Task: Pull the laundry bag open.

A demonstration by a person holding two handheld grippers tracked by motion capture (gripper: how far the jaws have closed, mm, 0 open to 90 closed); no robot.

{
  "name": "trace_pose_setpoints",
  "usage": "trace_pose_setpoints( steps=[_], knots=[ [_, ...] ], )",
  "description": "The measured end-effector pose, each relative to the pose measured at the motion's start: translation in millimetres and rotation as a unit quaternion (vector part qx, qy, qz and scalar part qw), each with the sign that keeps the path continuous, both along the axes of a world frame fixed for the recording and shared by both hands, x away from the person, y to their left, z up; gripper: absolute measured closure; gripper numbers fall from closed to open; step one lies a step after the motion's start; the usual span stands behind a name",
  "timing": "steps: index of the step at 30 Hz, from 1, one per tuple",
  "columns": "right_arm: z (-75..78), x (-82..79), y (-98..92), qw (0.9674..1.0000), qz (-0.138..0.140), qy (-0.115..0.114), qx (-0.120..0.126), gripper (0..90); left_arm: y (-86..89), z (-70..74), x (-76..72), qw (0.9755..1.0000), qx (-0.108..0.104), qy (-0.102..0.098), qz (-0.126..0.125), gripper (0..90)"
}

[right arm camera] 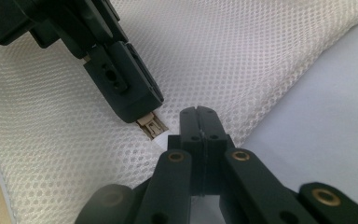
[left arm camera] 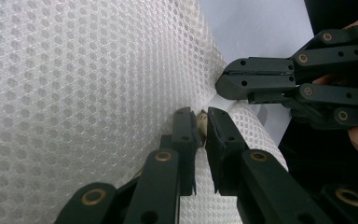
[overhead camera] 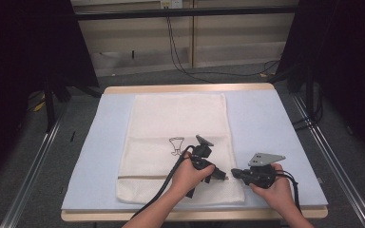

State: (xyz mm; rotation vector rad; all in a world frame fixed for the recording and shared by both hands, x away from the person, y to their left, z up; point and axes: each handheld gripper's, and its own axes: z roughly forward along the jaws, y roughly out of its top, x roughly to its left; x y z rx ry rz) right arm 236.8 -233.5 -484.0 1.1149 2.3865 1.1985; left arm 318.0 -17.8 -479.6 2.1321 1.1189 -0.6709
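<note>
A cream mesh bag [overhead camera: 176, 123] lies flat on the pale blue mat [overhead camera: 266, 123], with a small black drawing near its middle. At the bag's near right edge my left gripper [overhead camera: 220, 175] [left arm camera: 204, 119] is shut on the beige zipper pull [left arm camera: 202, 116] [right arm camera: 153, 126]. My right gripper [overhead camera: 235, 172] [right arm camera: 198, 112] faces it from the right with its jaws shut together. Its tip rests beside a small white tab [left arm camera: 219, 101] [right arm camera: 170, 139] at the bag's edge; the tab lies next to the jaws, not between them. The two gripper tips are almost touching.
The mat covers a wooden table [overhead camera: 190, 88] whose near edge runs just under my forearms. Dark curtains and metal rails flank the table, and cables lie on the floor beyond it.
</note>
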Motion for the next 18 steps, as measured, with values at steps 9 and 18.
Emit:
trace_pose_setpoints(
  steps=[9,18],
  knots=[
    [-1.3,-2.5,3.6,0.9996,0.008,-0.015,-0.021,90.0,4.0,3.0,-0.2,0.9999,-0.011,0.005,0.004,87.3],
    [-1.4,-3.1,4.0,0.9992,0.016,-0.022,-0.03,90.0,21.6,8.5,1.1,0.9999,-0.007,0.008,0.013,87.4]
  ],
)
